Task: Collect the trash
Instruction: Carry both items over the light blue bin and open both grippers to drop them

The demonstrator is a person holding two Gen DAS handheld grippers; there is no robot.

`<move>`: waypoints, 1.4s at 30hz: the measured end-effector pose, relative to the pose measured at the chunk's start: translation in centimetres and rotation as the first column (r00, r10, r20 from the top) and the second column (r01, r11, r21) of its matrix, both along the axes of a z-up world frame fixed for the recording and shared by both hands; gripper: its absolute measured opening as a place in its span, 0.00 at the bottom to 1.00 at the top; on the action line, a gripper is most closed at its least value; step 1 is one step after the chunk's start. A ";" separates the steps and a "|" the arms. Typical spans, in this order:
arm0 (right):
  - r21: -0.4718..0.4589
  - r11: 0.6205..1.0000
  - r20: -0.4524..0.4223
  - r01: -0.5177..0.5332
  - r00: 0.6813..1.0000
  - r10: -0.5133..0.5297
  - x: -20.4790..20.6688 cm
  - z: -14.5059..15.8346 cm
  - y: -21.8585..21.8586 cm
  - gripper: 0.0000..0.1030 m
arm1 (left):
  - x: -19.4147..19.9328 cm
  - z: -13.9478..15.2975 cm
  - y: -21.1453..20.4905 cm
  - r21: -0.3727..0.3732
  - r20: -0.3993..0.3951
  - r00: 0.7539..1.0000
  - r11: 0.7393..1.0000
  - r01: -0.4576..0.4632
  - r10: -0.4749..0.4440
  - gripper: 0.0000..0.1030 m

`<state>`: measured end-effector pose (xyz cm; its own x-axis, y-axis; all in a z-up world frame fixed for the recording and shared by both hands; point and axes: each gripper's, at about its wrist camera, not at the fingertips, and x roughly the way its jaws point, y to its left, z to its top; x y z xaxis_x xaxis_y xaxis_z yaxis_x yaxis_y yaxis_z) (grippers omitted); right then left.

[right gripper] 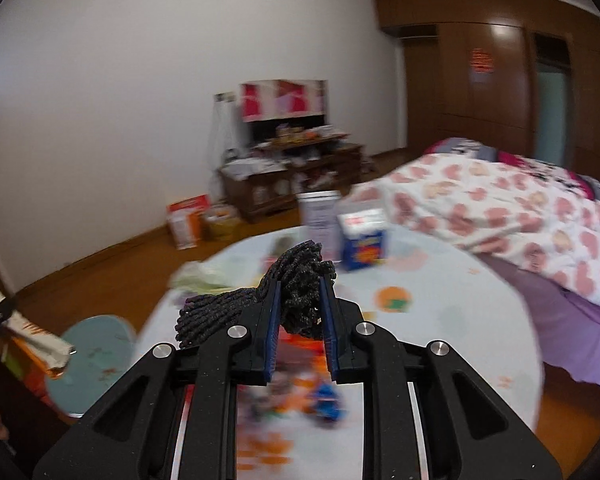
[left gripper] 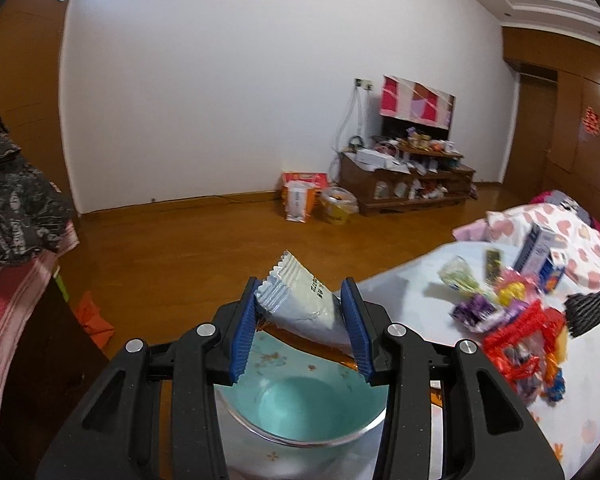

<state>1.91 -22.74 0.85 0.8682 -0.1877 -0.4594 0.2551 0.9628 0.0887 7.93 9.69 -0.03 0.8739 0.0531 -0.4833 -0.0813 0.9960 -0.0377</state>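
My left gripper (left gripper: pixel 303 312) is shut on a silver-white snack wrapper (left gripper: pixel 300 300) and holds it above a teal basin (left gripper: pixel 300 408) at the table's left edge. The wrapper (right gripper: pixel 32 336) and basin (right gripper: pixel 92 360) also show at the left of the right wrist view. My right gripper (right gripper: pixel 300 312) is shut on a bundle of black knitted cord (right gripper: pixel 300 280), held above the round table (right gripper: pixel 440 320). That cord (left gripper: pixel 592 308) shows at the right of the left wrist view. Colourful wrappers (left gripper: pixel 520 320) lie piled on the table.
A blue-and-white carton (left gripper: pixel 540 256) and a blue box (right gripper: pixel 362 240) stand at the table's far side. A bed with a heart-print quilt (right gripper: pixel 500 208) lies to the right. A cluttered TV stand (left gripper: pixel 408 176) and bags (left gripper: pixel 300 196) sit by the far wall.
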 end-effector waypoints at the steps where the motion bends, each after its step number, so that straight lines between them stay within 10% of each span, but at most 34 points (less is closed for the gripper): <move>1: 0.014 0.999 -0.005 -0.039 0.999 0.039 0.7 -0.2 1.1 0.19 | 0.0 0.1 0.4 0.010 0.004 1.000 1.000 -0.016 0.016 0.40; 21: 0.035 0.904 -0.238 -0.426 0.875 0.421 12.4 -9.6 18.7 0.21 | 4.1 -5.7 4.8 0.227 -0.072 0.977 0.957 -0.179 0.200 0.40; 26: 0.065 0.896 -0.257 -0.439 0.861 0.440 12.6 -10.3 19.3 0.37 | 4.7 -6.5 5.2 0.224 -0.092 0.974 0.957 -0.184 0.208 0.42; 34: 0.085 0.911 -0.198 -0.404 0.889 0.413 11.4 -8.7 18.2 0.78 | 3.7 -5.9 5.3 0.208 -0.075 0.965 0.951 -0.230 0.250 0.79; 42: 0.061 0.943 -0.151 -0.329 0.930 0.334 9.1 -6.5 14.6 0.91 | 1.6 -4.3 3.1 0.170 -0.040 0.978 0.966 -0.195 0.204 0.93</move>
<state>11.00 -8.09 -5.60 0.7945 0.1163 -0.5961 -0.0646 0.9921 0.1076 9.57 12.83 -4.37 0.8087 0.3064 -0.5021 -0.2764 0.9514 0.1354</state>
